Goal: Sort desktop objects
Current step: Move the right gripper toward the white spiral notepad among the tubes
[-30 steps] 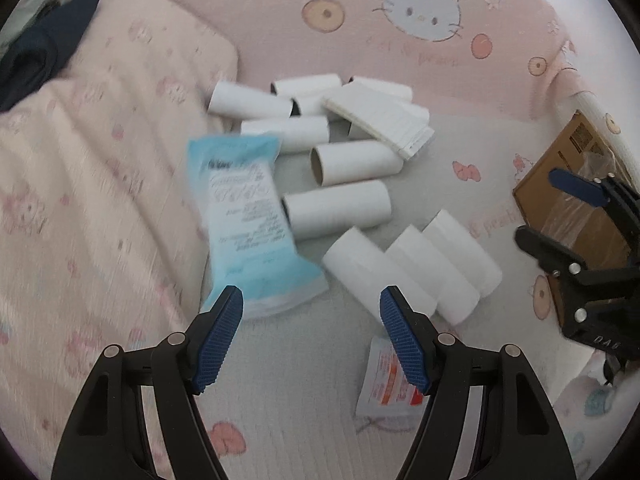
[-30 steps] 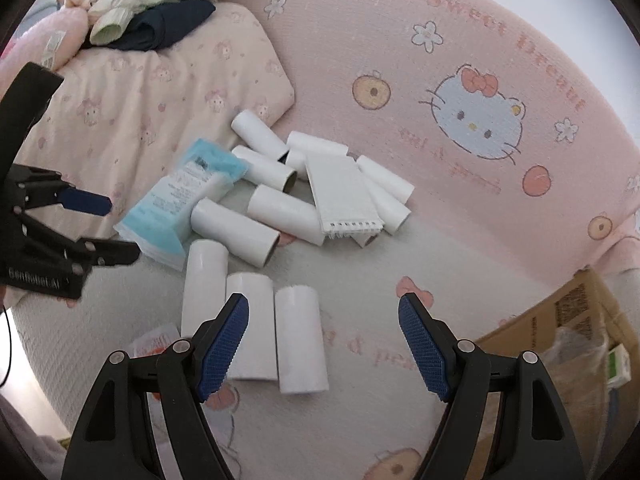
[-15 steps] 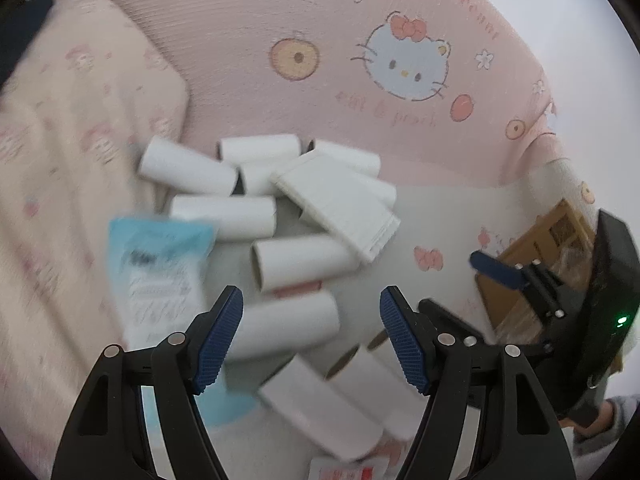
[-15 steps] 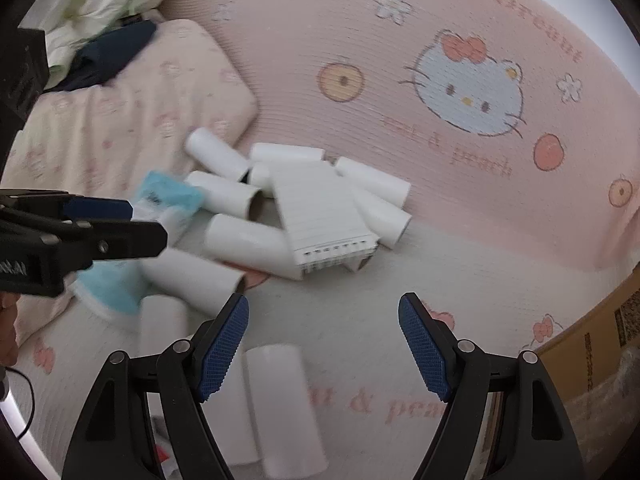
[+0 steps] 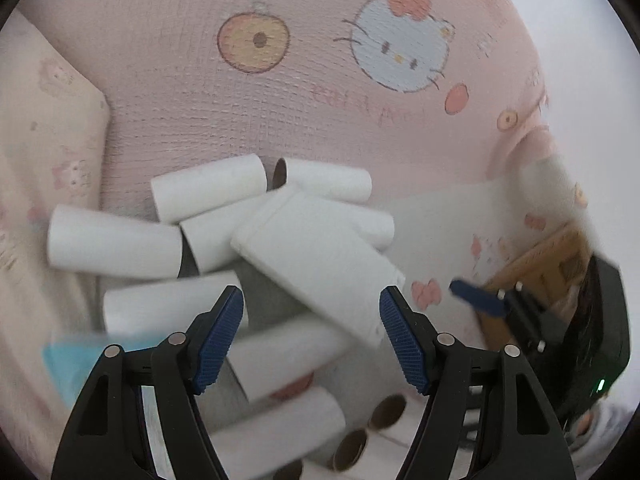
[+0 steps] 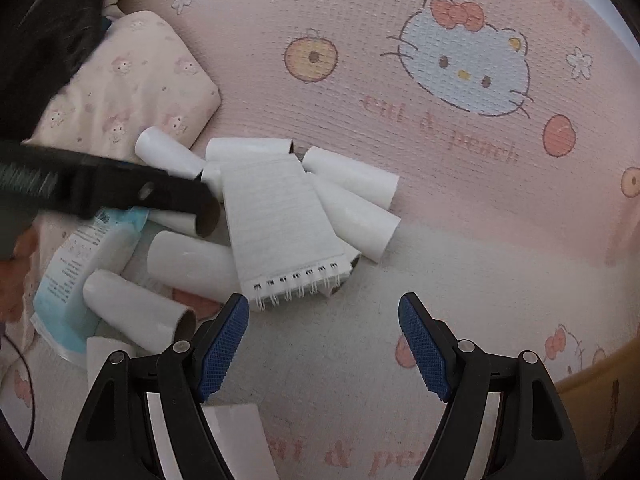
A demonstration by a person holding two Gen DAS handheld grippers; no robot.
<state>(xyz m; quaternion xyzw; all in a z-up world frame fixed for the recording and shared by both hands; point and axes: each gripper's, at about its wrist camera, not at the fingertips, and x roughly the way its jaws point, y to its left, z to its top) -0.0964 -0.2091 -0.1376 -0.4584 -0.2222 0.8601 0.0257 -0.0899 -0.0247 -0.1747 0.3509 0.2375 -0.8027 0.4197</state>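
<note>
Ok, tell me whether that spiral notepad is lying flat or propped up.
Propped up. The spiral notepad rests tilted across several cardboard tubes, its wire-bound edge nearest the open right gripper.

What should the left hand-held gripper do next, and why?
Probably ease forward and down onto the spiral notepad. The left hand-held gripper is open and empty, and the notepad lies on top of the cardboard tubes, directly ahead between its fingers, so it should come off first.
</note>
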